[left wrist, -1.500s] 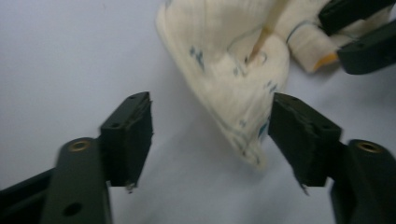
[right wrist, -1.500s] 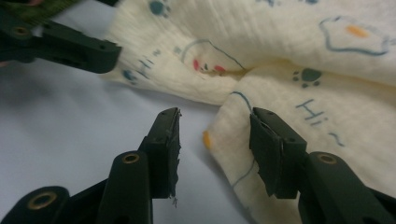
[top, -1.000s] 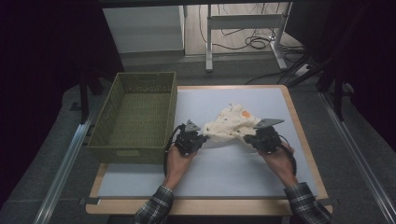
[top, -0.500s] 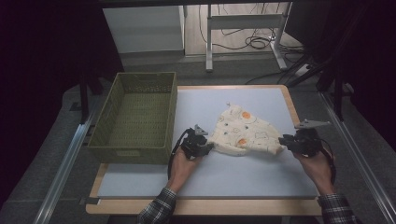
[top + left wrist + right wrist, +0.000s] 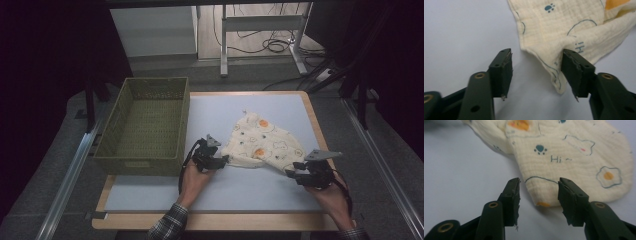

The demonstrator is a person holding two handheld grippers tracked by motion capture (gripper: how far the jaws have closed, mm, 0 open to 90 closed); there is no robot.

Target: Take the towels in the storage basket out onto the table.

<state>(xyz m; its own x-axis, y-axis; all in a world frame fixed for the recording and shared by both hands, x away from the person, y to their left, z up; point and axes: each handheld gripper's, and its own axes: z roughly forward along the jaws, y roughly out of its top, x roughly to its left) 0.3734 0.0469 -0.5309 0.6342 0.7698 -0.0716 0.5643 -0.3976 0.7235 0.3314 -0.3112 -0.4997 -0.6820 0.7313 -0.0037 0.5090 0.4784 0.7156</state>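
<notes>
A cream cloth (image 5: 262, 142) printed with paws, eggs and "Hi" lies spread on the white tabletop. My left gripper (image 5: 222, 160) sits at the cloth's near-left corner. In the left gripper view that gripper (image 5: 536, 57) has just been opening; the cloth (image 5: 564, 25) has its corner lying loose between the jaws, close to the right one. My right gripper (image 5: 291, 172) is at the near-right corner. In the right gripper view this gripper (image 5: 539, 185) has also just been opening, and a folded edge of the cloth (image 5: 564, 155) rests between the jaws, unpinched.
An empty green woven basket (image 5: 137, 165) stands at the table's left side, just left of my left hand. The white mat (image 5: 225, 192) has a wooden border. Beyond the far edge are desk legs and cables on the floor.
Both grippers held a bunched cloth close together; the right one moved right, the cloth spread out flat, and both sets of jaws opened and released it.
</notes>
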